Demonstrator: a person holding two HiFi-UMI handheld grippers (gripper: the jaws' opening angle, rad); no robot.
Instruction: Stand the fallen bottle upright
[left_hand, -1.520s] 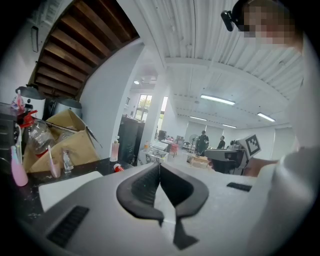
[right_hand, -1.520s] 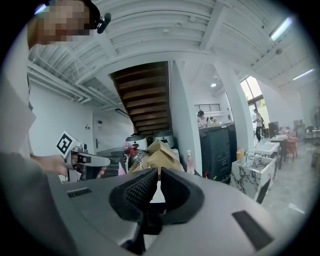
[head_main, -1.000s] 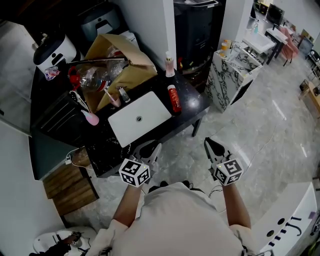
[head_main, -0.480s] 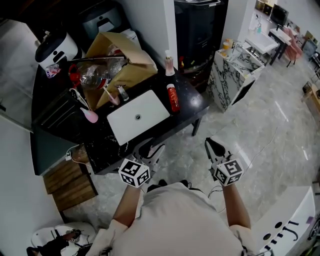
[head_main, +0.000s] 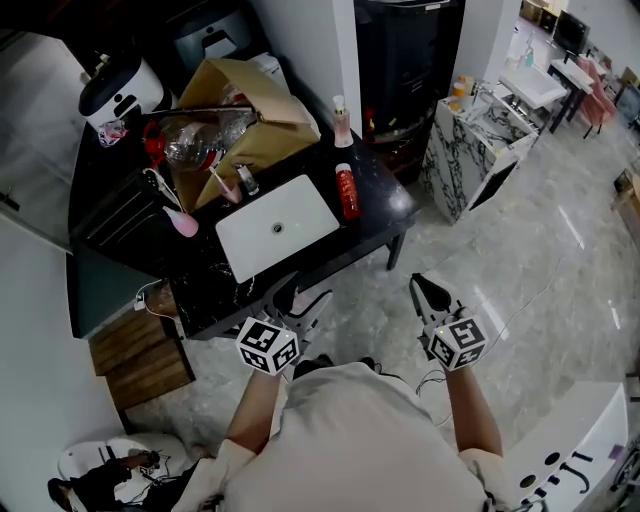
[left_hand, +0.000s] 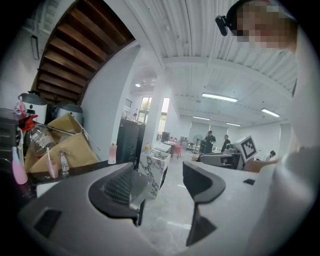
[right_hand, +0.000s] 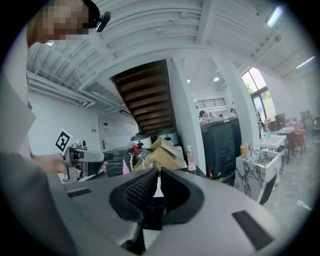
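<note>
while the red bottle (head_main: 347, 192) lies flat on the black counter (head_main: 392, 212), well ahead of both grippers, we judge the task unstarted: left gripper (head_main: 303, 297) has just been opening, empty; right gripper (head_main: 426, 290) clenched on nothing.

You stand on a pale marble floor (head_main: 540, 290) beside a black counter (head_main: 385, 205). Behind it rise a white pillar (head_main: 305, 50) and a dark cabinet (head_main: 405, 60). Strip lights (left_hand: 220, 97) glow overhead.
</note>
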